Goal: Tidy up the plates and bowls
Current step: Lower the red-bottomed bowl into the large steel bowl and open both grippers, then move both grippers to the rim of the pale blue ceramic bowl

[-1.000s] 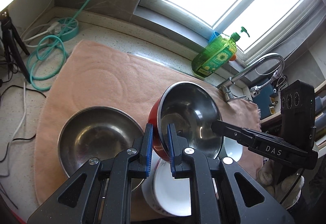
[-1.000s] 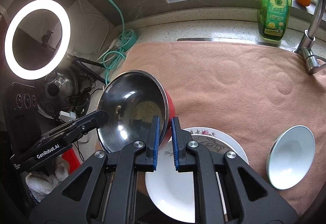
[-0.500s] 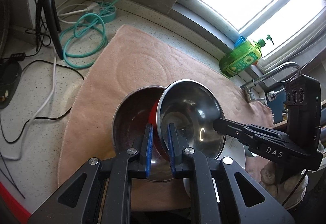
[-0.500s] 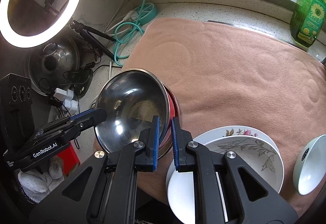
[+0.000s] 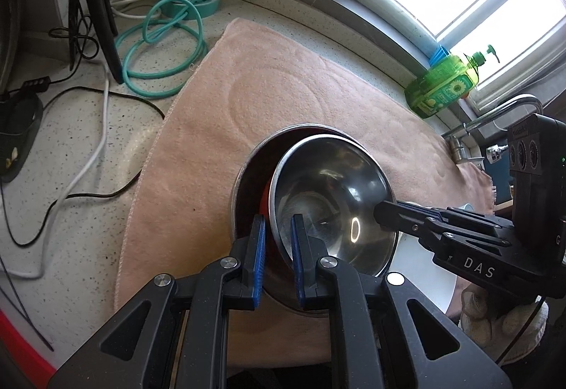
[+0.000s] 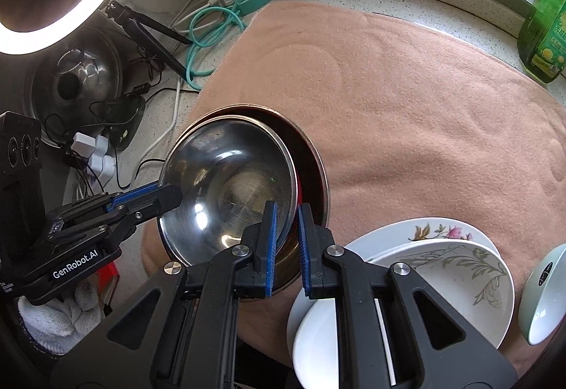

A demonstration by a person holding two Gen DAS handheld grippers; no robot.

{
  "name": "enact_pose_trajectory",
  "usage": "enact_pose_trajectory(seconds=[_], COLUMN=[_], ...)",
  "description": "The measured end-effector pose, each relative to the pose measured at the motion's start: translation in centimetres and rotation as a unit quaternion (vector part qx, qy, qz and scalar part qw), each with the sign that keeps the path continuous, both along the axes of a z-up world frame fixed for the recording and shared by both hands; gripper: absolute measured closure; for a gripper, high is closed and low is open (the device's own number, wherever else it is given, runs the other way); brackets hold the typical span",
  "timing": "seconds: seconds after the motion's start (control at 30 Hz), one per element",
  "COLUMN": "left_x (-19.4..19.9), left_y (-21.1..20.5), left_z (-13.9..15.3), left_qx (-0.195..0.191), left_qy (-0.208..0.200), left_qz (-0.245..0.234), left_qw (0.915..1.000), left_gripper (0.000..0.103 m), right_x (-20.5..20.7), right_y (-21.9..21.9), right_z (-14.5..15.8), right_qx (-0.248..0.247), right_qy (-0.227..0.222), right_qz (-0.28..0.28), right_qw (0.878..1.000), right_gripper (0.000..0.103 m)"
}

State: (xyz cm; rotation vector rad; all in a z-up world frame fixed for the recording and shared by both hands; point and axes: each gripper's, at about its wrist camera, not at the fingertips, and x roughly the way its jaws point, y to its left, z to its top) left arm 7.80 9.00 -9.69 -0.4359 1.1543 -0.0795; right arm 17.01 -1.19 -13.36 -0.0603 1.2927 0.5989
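Holding the red steel bowl (image 5: pixel 329 198) tilted inside the bigger steel bowl (image 5: pixel 247 176) on the pink towel (image 5: pixel 283 99), left gripper (image 5: pixel 277 247) and right gripper (image 6: pixel 286 233) each pinching its rim on opposite sides, beside the stacked plates (image 6: pixel 460 268).

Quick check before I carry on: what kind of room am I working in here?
Most likely a home kitchen counter by a window: a faucet, a green dish soap bottle, and stacked plates on a pink towel.
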Motion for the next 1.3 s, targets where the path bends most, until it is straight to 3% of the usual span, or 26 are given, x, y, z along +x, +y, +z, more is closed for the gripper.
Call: enact_pose_trajectory(seconds=[0.37,0.67,0.77,0.97,1.1,1.3], left_x=[0.3,0.3,0.2,0.9,1.5,2.3], left_y=[0.0,0.4,0.1,-1.5,-3.4,-6.9], left_z=[-0.4,0.9,1.8,3.2,3.6,3.8], left_qx=[0.015,0.019,0.022,0.022,0.017,0.010], left_qy=[0.004,-0.011,-0.023,-0.041,-0.051,-0.055], left_qz=[0.002,0.006,0.005,-0.009,-0.026,-0.060], left_qw=[0.9999,0.9997,0.9995,0.9989,0.9982,0.9966], left_gripper=[0.091,0.090,0.090,0.090,0.081,0.081], right_x=[0.4,0.0,-0.2,-0.5,-0.7,-1.0], right_y=[0.4,-0.2,-0.9,-3.4,-6.1,-10.9], right_z=[-0.3,1.8,2.9,5.0,5.9,7.0], right_qx=[-0.009,0.007,0.010,0.014,0.015,0.008], right_qy=[-0.005,-0.029,-0.045,-0.075,-0.091,-0.106], right_qz=[0.004,0.003,-0.001,-0.017,-0.038,-0.073], right_qw=[1.000,1.000,0.999,0.997,0.995,0.992], right_gripper=[0.089,0.072,0.058,0.054,0.042,0.041])
